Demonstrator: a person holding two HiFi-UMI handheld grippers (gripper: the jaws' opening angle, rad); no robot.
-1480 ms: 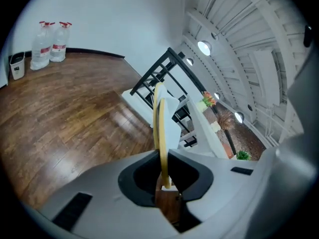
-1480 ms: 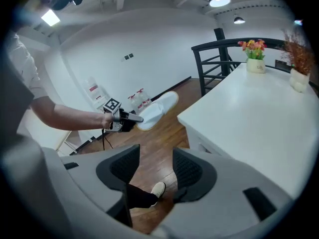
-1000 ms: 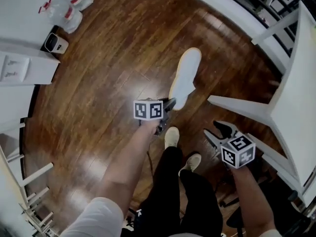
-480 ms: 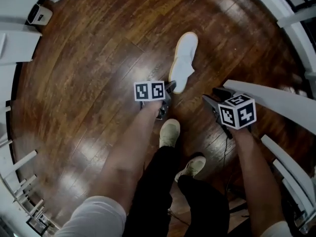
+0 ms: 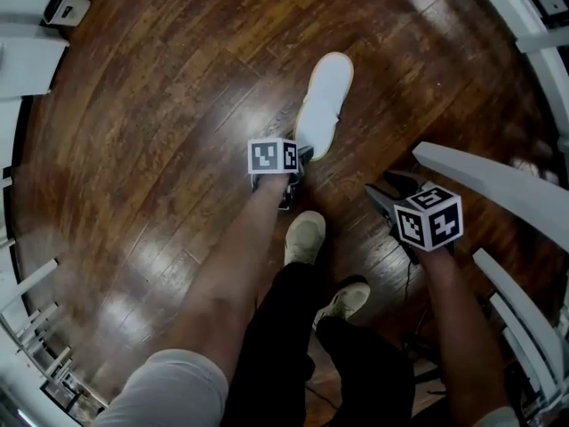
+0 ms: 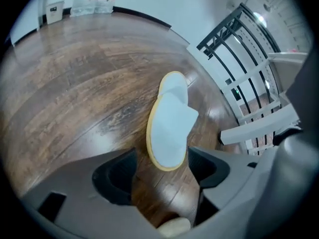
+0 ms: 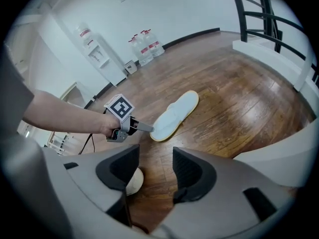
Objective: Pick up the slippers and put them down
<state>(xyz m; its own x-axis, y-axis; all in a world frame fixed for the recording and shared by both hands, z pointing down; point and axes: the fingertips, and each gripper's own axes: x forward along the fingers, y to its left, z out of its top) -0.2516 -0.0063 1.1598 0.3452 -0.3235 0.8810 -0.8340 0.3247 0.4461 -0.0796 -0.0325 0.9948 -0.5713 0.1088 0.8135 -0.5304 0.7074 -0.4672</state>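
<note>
While its jaws are opening, left hand-held gripper frames near end of flat white, yellow-rimmed fabric slipper, untouched, likely for pinching; right hand-held gripper released, empty.

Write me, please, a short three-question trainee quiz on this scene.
1. True or false: the right gripper grips the slipper.
2. The slipper lies on: A a rug; B the wooden floor; C a sofa.
3. Which gripper is at the slipper's end?
Key: 1 false, its jaws stand apart, empty. 2 B. 3 The left gripper; its jaws are opening, the slipper's end between them, unpressed.
</note>
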